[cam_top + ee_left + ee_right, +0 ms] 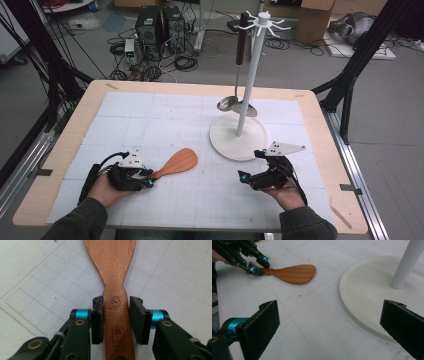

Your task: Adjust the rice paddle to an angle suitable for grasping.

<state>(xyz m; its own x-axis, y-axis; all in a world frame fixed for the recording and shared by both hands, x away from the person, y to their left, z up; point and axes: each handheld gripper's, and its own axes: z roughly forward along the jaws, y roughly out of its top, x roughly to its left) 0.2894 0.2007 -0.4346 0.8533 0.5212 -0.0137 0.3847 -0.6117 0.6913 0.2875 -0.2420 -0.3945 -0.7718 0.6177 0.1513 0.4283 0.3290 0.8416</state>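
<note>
A wooden spatula [177,162] lies flat on the white gridded mat, blade toward the far right. My left gripper [150,179] is shut on its handle. In the left gripper view both pads sit against the sides of the spatula [111,265] handle, just behind the stamped round mark, and the left gripper [116,302] stays low on the mat. My right gripper [243,179] rests near the front right, open wide with nothing between its jaws. The right gripper view has the right gripper [329,322] facing the spatula [294,272] and the left gripper [258,265].
A white utensil stand [225,142] with a round base and tall pole [248,75] stands right of centre. A metal ladle [242,40] with a dark handle hangs from its top hooks. The base [367,295] lies just ahead of my right gripper. Black frame struts flank the table.
</note>
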